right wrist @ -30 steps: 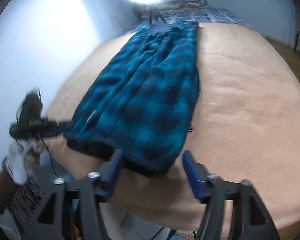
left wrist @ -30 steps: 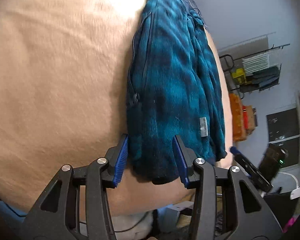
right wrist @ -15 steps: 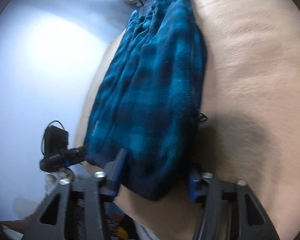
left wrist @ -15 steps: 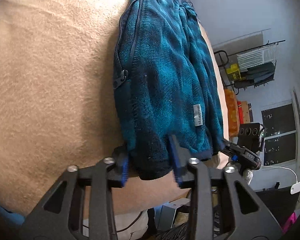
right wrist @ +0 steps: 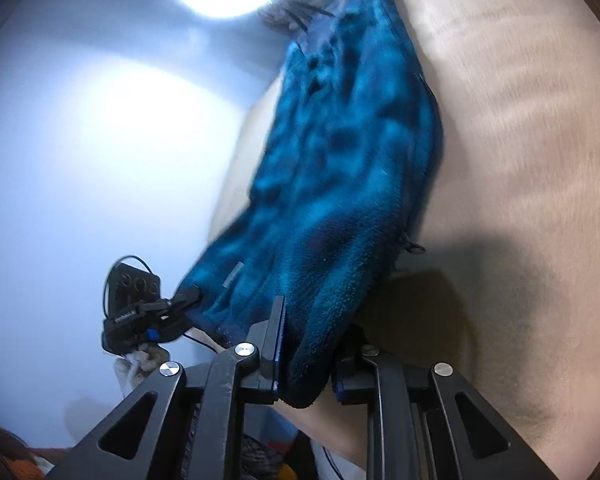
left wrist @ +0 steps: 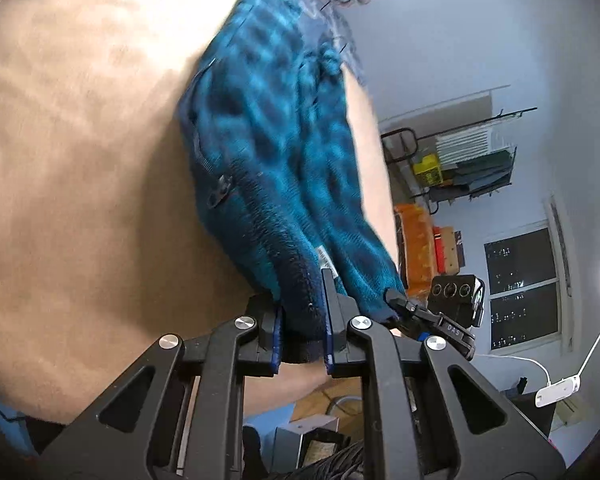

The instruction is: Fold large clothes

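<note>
Fleece jacket (left wrist: pixel 268 168) hem pinched in both just-closed jaws, tan blanket (left wrist: pixel 80 160) beneath

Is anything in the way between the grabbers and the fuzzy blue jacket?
Nothing is. The left gripper and right gripper have just been closing, and each now pinches a near corner of the blue fleece jacket lying on the tan blanket.

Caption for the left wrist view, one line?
Left gripper, jaws just closing, clamps the near hem of a blue fleece lying on a tan blanket.
</note>
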